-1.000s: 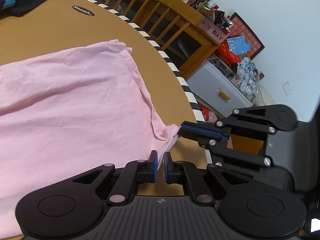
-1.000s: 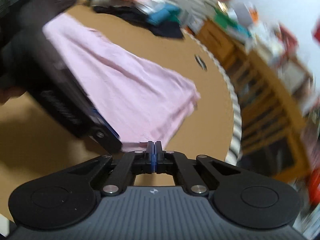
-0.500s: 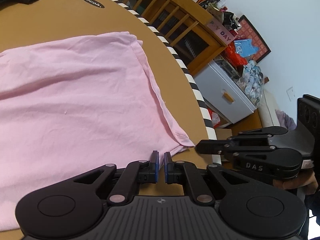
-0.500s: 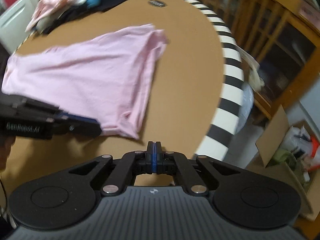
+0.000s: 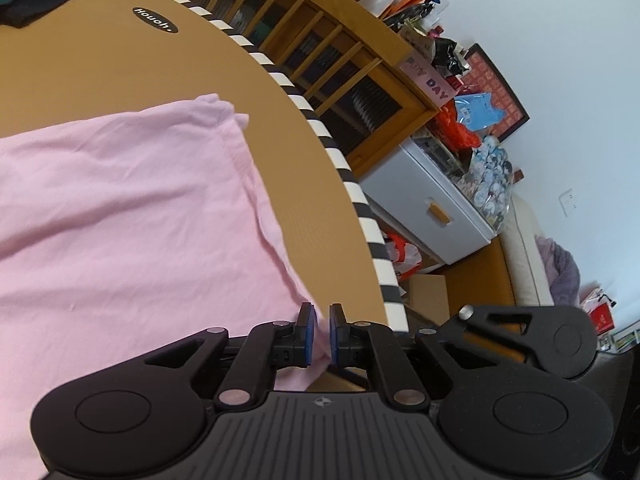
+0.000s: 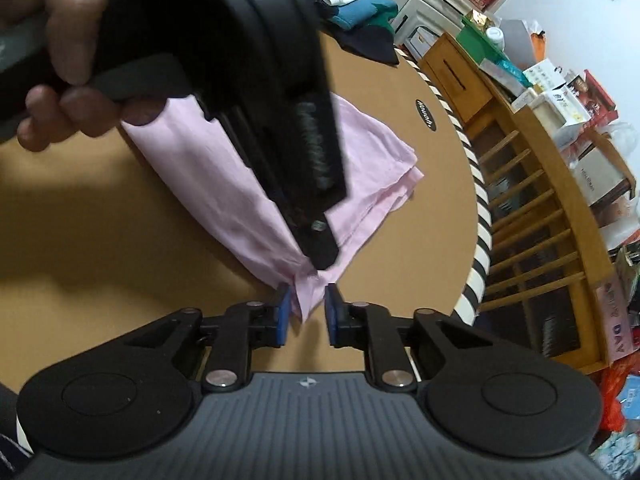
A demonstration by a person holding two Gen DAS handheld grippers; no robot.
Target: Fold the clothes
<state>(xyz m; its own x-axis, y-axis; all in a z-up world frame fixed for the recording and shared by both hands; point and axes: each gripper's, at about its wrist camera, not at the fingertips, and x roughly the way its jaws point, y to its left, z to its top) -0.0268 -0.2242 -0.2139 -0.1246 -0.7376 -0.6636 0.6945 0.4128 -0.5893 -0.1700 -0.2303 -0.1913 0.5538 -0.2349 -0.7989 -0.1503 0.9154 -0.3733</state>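
So the pink garment [image 5: 120,220] is lying flat on my round brown table [image 5: 120,64], the one with the black-and-white striped rim, and its near corner is bunched up right where both my grippers meet.

My left gripper [image 5: 319,334] has its blue pads nearly together with that pink corner sitting between them. From the right wrist view it looks pinched at the tip of the left gripper [image 6: 320,256], with the cloth puckered there, so I'd call it clamped on the fabric. My hand [image 6: 68,60] wrapped around its handle fills the top left of that view.

My right gripper [image 6: 306,320] has just been opening its jaws. They stand a bit apart, and the loose tip of the corner hangs in the gap. The left pad is just beside the cloth or grazing it, the right pad is clear of it.

Far side of the table has a heap of other clothes [image 6: 352,8], teal, dark and white stuff. There's a wooden cabinet [image 5: 320,60] with slatted doors past the rim on the right.
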